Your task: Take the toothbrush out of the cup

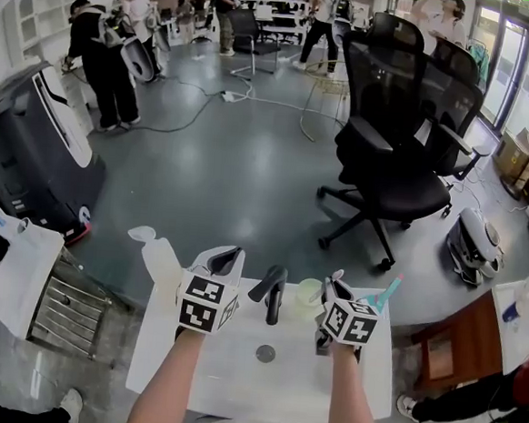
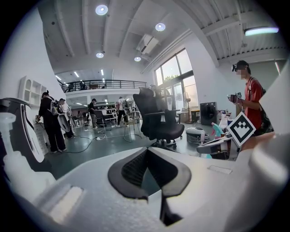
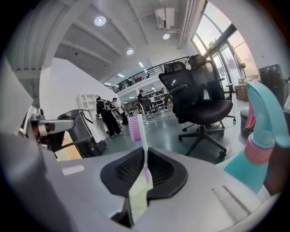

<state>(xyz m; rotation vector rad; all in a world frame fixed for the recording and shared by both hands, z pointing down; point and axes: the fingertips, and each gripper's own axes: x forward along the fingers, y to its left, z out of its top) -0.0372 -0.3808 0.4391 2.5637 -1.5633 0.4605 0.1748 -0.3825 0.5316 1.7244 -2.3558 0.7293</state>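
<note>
Open office-lab, swivel chairs [image 1: 391,161], mezzanine [image 2: 104,84]

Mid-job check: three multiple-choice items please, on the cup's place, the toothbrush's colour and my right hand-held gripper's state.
1. Relative to the faucet, the cup stands: A) left of it B) between it and the right hand-held gripper C) on the floor.
2. The toothbrush bristles are: A) purple B) black C) orange.
3. The right hand-held gripper is: A) wide open and empty B) shut on the toothbrush C) shut on the faucet.
Answers: 1 B, as the head view shows; 2 A, seen in the right gripper view; 3 B, its jaws pinch the stem.
</note>
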